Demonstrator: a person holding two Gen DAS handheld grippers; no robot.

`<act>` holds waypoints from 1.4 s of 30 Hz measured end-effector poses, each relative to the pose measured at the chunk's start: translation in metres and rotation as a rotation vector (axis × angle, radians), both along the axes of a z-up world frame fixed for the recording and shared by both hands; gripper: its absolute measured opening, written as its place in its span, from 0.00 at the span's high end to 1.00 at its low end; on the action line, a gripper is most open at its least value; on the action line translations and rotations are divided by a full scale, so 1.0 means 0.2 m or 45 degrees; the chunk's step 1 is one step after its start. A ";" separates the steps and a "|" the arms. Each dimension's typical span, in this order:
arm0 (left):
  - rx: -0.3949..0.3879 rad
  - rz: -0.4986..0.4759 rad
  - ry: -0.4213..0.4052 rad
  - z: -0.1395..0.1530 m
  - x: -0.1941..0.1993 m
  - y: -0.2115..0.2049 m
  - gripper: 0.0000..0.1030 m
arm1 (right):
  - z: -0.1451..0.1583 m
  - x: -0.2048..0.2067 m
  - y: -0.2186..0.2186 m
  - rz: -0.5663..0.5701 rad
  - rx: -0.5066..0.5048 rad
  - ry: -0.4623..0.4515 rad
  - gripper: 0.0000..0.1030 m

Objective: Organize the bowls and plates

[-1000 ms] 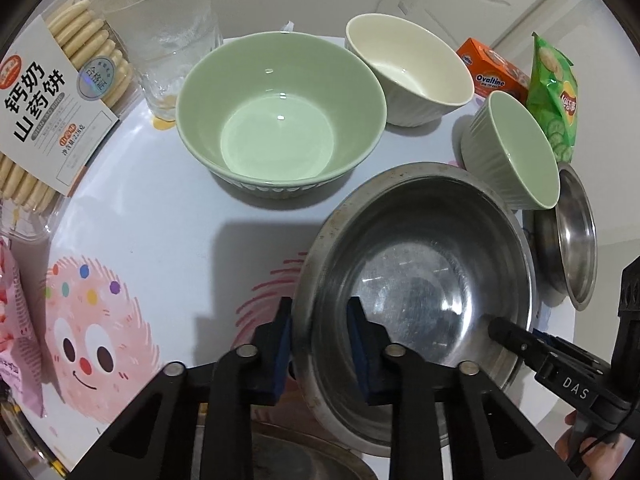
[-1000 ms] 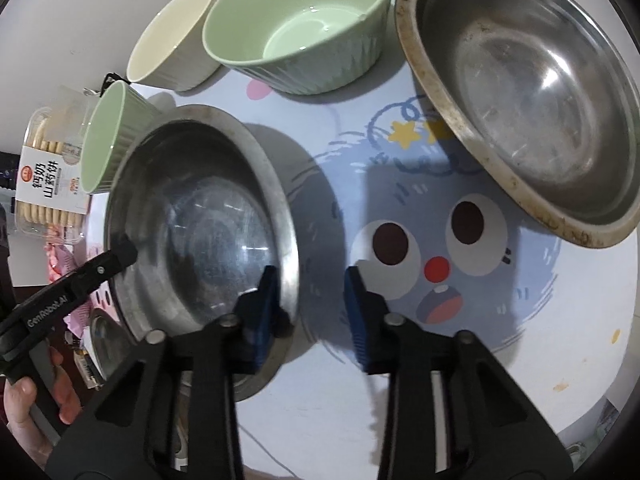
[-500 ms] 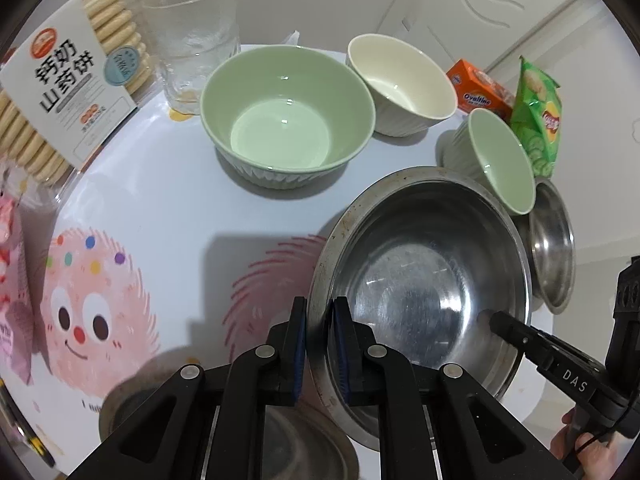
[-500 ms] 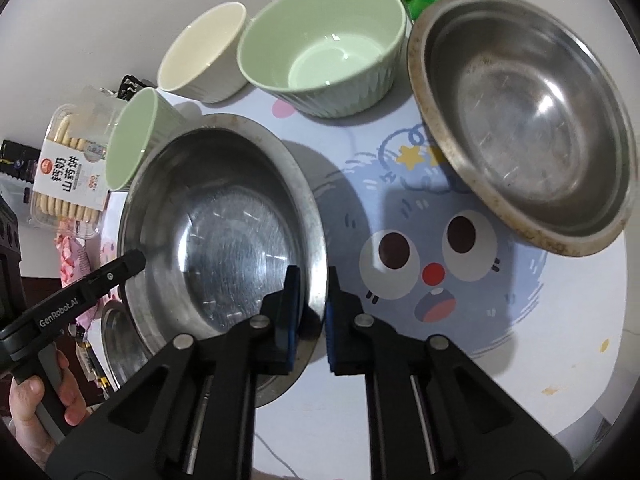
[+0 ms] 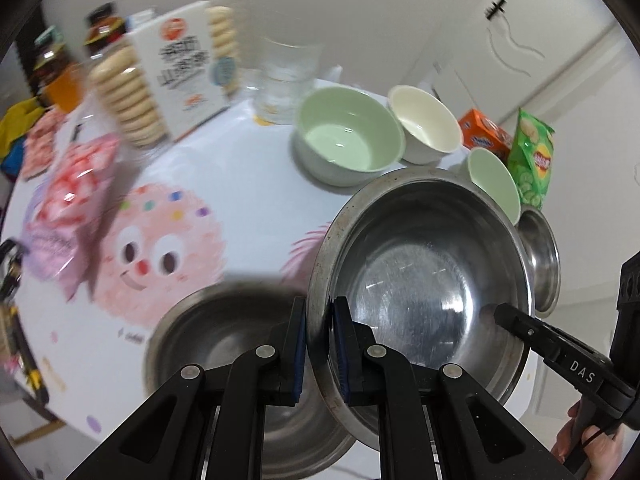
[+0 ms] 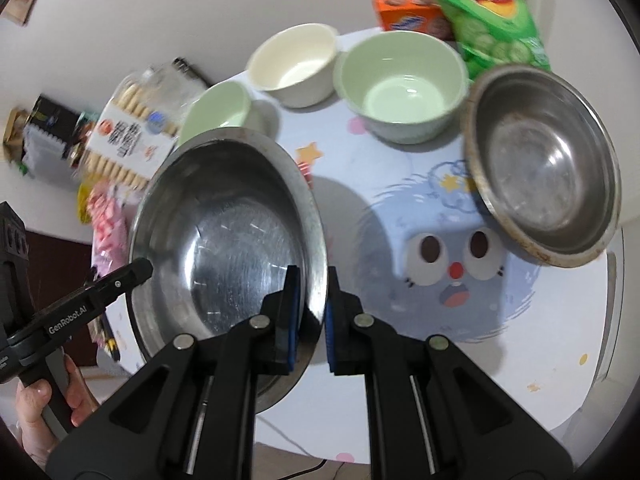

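Now I have both claws, left claw (image 5: 320, 354) and right claw (image 6: 308, 316), clamped on opposite rims of the steel basin (image 5: 424, 280). I should keep them level while lowering it into the other steel basin (image 6: 548, 160).

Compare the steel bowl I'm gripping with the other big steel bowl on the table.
The gripped round steel bowl is tilted, its rim clamped by both hand-held grippers, left and right; the stained-rim steel bowl sits ungripped. The gripped one's rim looks cleaner. Both are empty.
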State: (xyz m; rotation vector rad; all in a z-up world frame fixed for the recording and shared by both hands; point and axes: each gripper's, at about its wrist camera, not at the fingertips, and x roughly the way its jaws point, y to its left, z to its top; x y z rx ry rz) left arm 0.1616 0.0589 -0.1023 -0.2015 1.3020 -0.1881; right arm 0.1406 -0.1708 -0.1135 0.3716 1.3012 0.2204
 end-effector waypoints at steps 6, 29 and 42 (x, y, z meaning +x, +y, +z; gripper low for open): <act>0.022 0.149 0.016 0.01 -0.13 0.24 0.88 | 0.01 -0.03 0.19 0.154 0.023 0.001 0.88; 0.062 0.322 0.182 -0.27 -0.35 0.53 0.87 | -0.23 -0.09 0.61 0.415 -0.047 0.138 0.87; 0.085 0.298 0.237 -0.36 -0.33 0.54 0.83 | -0.26 -0.10 0.70 0.471 -0.118 0.179 0.85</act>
